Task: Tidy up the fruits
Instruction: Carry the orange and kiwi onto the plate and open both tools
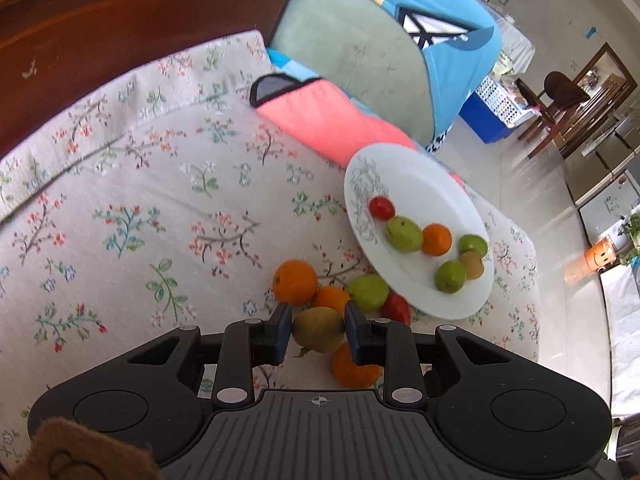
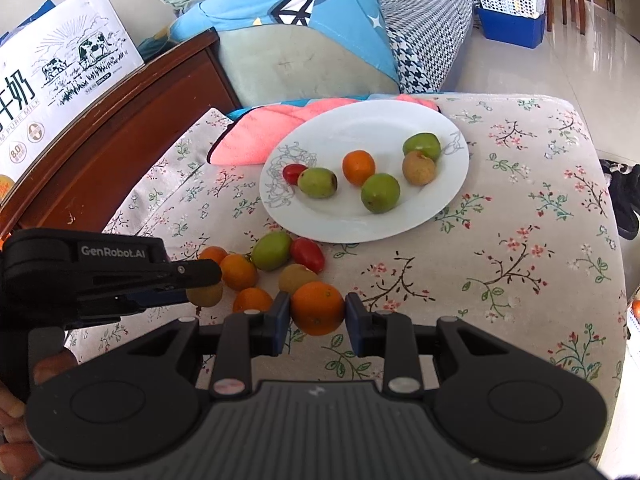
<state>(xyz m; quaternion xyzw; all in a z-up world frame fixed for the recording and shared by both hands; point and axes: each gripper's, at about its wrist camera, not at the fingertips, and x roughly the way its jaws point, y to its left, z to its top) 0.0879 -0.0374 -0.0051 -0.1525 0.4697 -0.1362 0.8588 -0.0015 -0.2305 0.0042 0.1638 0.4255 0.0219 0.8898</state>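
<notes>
A white plate [image 2: 440, 208] [image 1: 404, 172] on the floral cushion carries several fruits: green ones, an orange one, a brown one and a red tomato. Loose fruits lie in a cluster in front of it. In the left wrist view my left gripper [image 1: 318, 330] is shut on a brown-green fruit [image 1: 318, 328]; in the right wrist view that gripper [image 2: 200, 284] comes in from the left with the same fruit [image 2: 206, 294] at its tip. My right gripper [image 2: 318, 314] is shut on an orange fruit [image 2: 318, 306], held just in front of the cluster.
Loose on the cushion [image 2: 520, 260] lie orange fruits [image 2: 238, 271], a green fruit [image 2: 272, 251], a red tomato [image 2: 307, 255] and a brown fruit [image 2: 298, 278]. A pink cloth [image 2: 256, 136] and a blue pillow [image 2: 304, 32] sit behind the plate. A wooden headboard [image 2: 120, 128] bounds the left.
</notes>
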